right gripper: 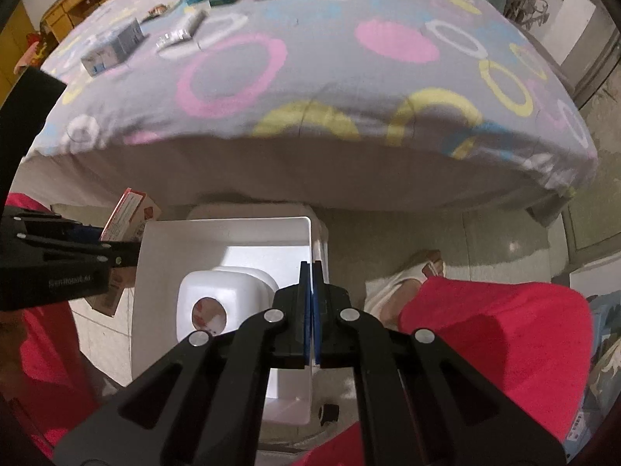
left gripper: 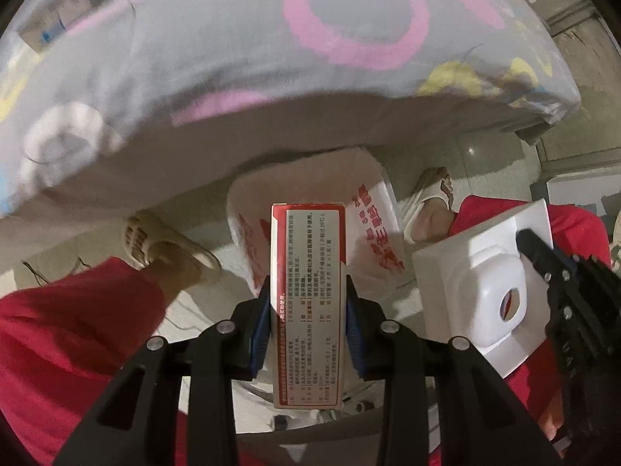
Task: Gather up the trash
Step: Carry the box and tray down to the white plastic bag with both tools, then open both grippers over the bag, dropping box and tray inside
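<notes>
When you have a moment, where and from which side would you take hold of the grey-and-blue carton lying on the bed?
Probably across its two long side faces, near the middle, coming straight down from above. The grey-and-blue carton lies flat on the bedspread with its long sides exposed and open cloth on both sides, so the jaws should straddle its narrow width.

Carton (left gripper: 306, 303): dense Chinese print in a ruled panel, too small to read. White bag (left gripper: 372, 225): large red Chinese characters, not made out. Left gripper (right gripper: 116, 260): faint grey lettering on its body, illegible.
</notes>
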{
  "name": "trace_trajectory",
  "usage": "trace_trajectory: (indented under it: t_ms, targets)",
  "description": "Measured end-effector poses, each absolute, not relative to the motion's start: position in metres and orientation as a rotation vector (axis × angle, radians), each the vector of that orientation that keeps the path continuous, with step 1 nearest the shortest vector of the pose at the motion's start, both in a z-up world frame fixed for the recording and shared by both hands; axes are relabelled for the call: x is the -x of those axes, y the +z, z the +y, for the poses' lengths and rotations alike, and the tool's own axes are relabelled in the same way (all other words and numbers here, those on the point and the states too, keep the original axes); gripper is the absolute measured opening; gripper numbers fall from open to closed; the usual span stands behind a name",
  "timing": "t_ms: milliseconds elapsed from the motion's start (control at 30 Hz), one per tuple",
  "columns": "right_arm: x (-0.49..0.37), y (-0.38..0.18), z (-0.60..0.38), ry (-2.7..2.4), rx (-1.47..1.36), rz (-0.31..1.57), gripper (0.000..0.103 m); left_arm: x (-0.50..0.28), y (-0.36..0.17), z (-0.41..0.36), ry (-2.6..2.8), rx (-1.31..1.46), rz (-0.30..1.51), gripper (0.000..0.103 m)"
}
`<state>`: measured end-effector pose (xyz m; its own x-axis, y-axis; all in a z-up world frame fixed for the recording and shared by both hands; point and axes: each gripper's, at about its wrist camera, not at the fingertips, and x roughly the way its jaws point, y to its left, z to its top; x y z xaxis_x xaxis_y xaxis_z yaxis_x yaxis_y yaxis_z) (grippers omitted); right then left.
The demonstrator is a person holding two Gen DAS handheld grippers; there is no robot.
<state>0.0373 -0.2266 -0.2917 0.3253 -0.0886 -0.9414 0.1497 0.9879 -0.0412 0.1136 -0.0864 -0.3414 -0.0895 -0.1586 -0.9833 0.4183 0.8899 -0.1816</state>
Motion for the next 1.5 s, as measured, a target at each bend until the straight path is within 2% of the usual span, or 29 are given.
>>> trace_trajectory:
  t_ms: [567, 1500]
  targets:
    - [-0.07, -0.363, -0.233, -0.157, -0.075, 1.416, 0.002, -0.128, -0.437, -0.093, -0.402, -0.131, 1.813, 0.033]
    - [-0.109, -0.466, -0.231, -0.197, -0.033, 1.644, 0.002, -0.141, -0.515, -0.097, -0.305, -0.127, 2.01, 0.033]
